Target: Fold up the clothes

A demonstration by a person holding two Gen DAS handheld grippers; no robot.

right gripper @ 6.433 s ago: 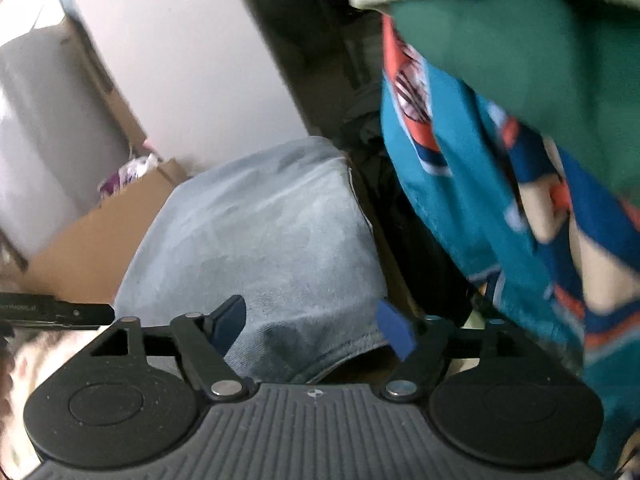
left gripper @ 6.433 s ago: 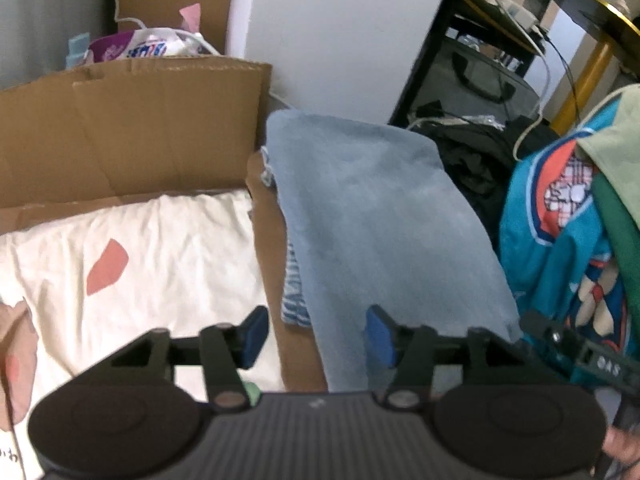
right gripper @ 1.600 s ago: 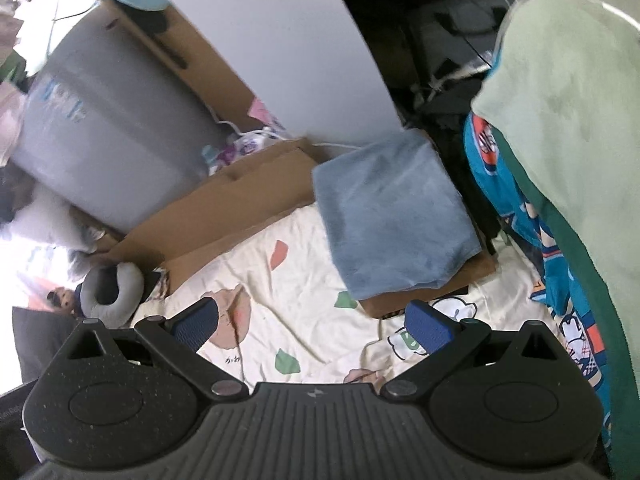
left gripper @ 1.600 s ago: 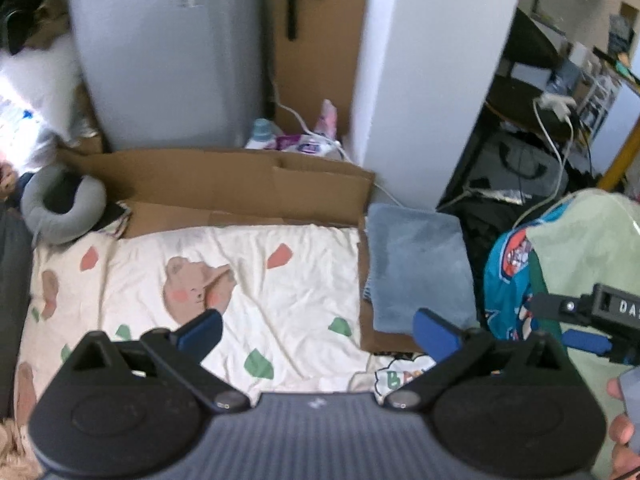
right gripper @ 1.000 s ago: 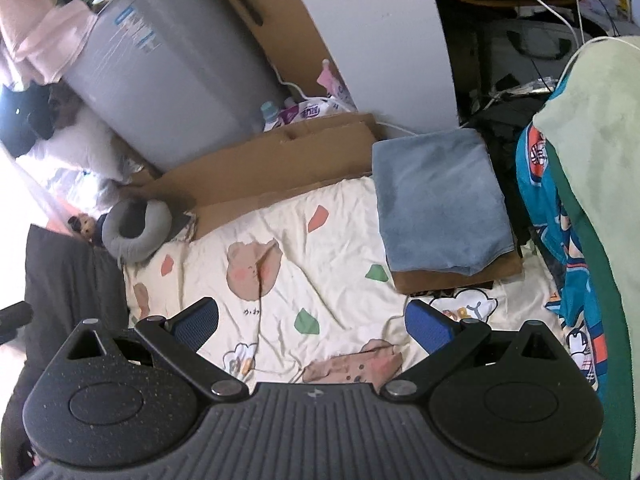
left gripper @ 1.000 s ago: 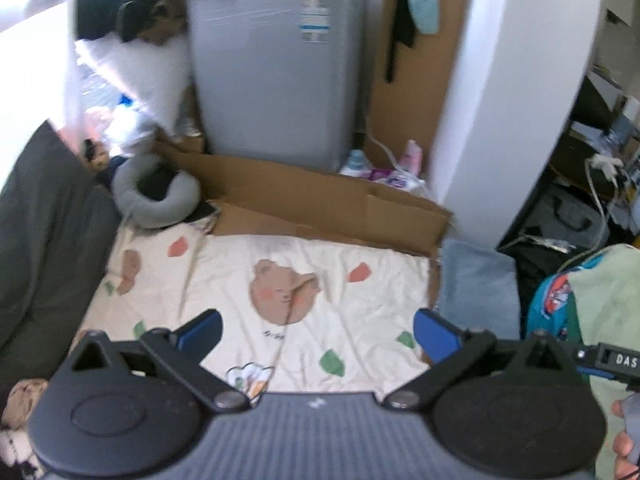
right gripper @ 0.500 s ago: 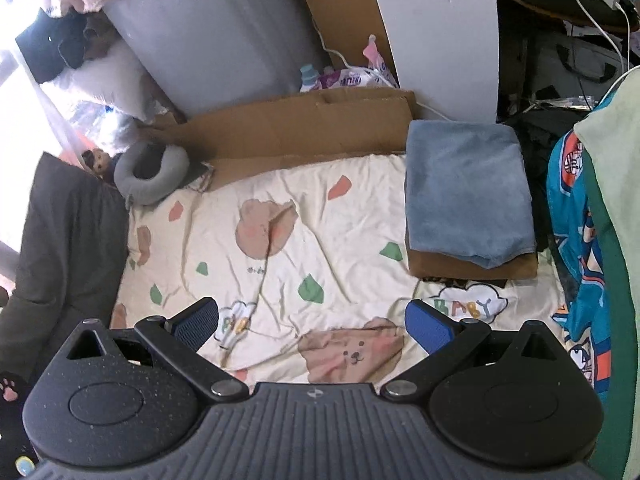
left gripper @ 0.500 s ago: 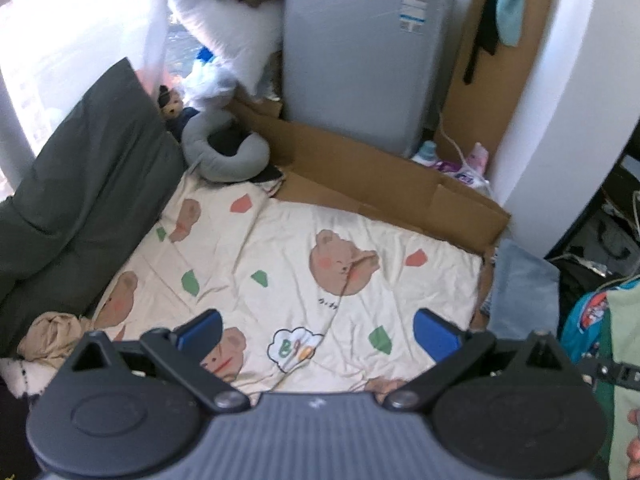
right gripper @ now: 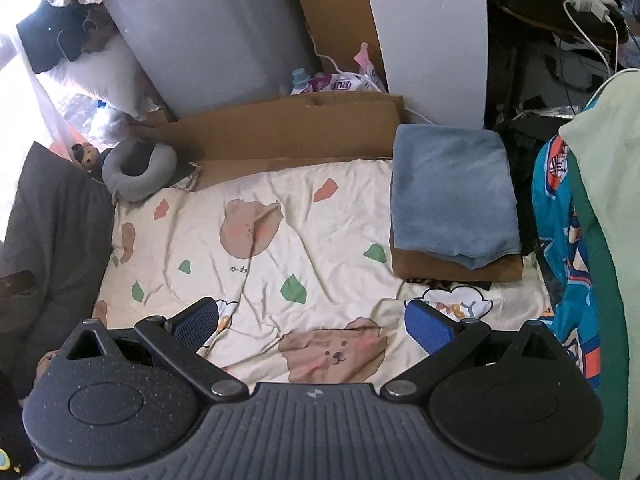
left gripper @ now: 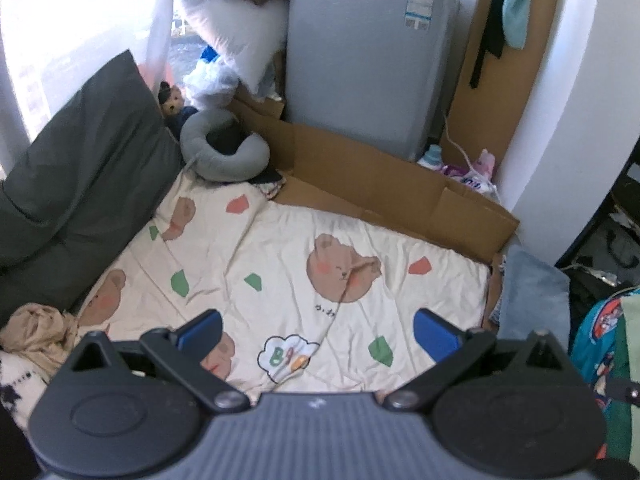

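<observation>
- Left gripper [left gripper: 316, 330]: jaws spread wide, nothing between the blue pads [left gripper: 200, 330]; held high above the bear-print sheet [left gripper: 280, 264].
- Right gripper [right gripper: 312, 322]: jaws likewise spread wide and empty, blue pads [right gripper: 428, 326] apart; also held above the bear-print sheet, clear of all fabric.
- Folded blue garment [right gripper: 452, 192]: lies flat at the right edge of the sheet, resting on a brown cardboard piece [right gripper: 456, 270] whose front edge shows beneath it (a neat rectangle, fold towards the camera). In the left wrist view it appears at the sheet's far right corner [left gripper: 534, 292].
- Unfolded clothes pile [right gripper: 572, 248]: to the right of the sheet, beyond the blue garment; teal cartoon-print fabric under dark green and pale green layers (item count cannot be told).
- Cardboard wall [left gripper: 384, 196]: runs along the sheet's far edge, standing upright.
- Grey appliance [left gripper: 368, 56]: behind the cardboard, beyond the sheet's far edge.
- Grey neck pillow [left gripper: 224, 152]: at the sheet's far left corner, a small bear toy [left gripper: 170, 98] just beside it.
- Dark cushion [left gripper: 76, 184]: along the sheet's left edge.
- Crumpled beige cloth [left gripper: 38, 330]: at the sheet's near left corner, below the cushion.
</observation>
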